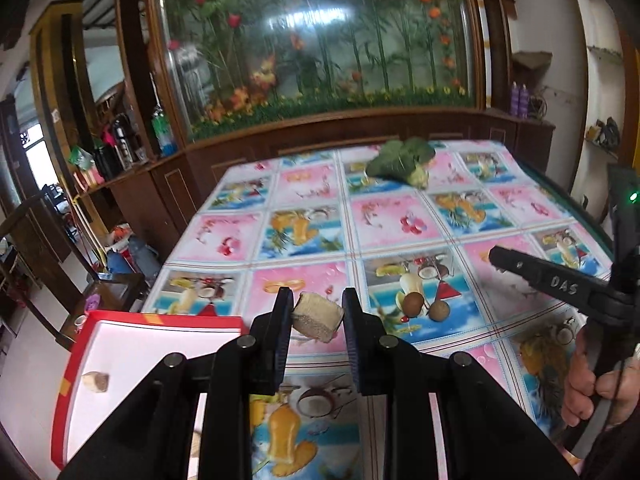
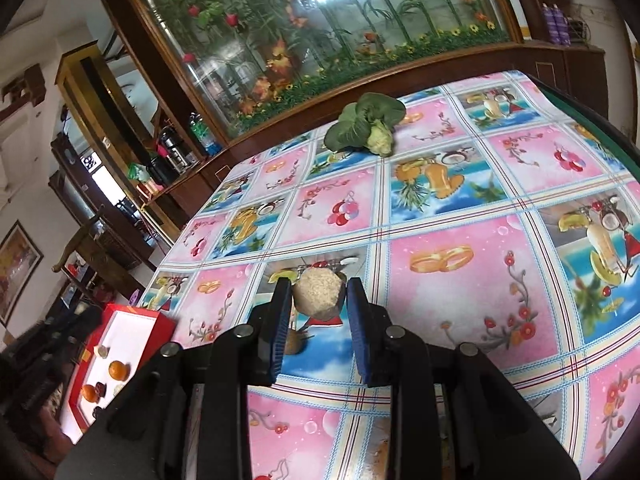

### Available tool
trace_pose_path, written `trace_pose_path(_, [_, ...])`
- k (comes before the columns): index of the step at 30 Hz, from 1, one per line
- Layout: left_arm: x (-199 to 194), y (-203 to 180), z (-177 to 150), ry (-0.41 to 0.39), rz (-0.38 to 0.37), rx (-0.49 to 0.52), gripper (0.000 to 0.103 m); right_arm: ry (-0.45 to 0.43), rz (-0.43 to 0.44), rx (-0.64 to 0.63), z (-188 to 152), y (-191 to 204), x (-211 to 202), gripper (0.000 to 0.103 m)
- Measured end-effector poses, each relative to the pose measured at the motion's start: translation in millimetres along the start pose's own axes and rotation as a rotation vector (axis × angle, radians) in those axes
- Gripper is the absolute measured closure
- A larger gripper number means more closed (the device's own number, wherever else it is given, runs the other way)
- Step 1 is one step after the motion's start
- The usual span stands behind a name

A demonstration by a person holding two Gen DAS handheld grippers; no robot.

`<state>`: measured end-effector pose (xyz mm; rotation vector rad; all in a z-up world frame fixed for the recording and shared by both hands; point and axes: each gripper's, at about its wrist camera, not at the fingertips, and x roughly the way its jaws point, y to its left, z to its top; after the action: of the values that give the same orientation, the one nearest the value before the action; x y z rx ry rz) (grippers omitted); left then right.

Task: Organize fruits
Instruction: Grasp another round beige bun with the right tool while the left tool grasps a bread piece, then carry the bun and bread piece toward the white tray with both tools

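Observation:
My left gripper (image 1: 318, 305) is shut on a beige cut chunk (image 1: 317, 319) with a fibrous face, just right of the red box (image 1: 160, 319) with a white inside. One small pale piece (image 1: 96, 382) lies in that box. My right gripper (image 2: 319, 291) is shut on a second round beige chunk (image 2: 318, 298) over the patterned tablecloth (image 2: 440, 300). From the left wrist view the right gripper (image 1: 498, 257) shows side-on at the right, held by a hand (image 1: 592, 392). Two brown longans (image 1: 426, 307) lie on the cloth between the grippers.
A green leafy vegetable (image 1: 400, 164) lies at the table's far side. The red box (image 2: 120, 344) hangs at the table's near-left corner and holds two oranges (image 2: 118, 370) and small dark and pale pieces. A wooden cabinet with a glass flower panel (image 1: 320, 60) stands behind the table.

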<state>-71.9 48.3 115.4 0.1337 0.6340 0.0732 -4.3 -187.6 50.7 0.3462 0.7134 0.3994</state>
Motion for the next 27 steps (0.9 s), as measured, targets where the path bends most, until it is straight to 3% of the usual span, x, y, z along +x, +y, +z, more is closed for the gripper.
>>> trace_pose_path(13, [-20, 34, -22, -0.024, -0.003, -0.05, 0.079, -0.016, 0.023, -0.087, -22, 44, -9, 0.073])
trace_pose_path(27, [-13, 92, -51, 0.013, 0.05, -0.137, 0.079, 0.081, 0.189, -0.141, -53, 126, 17, 0.073])
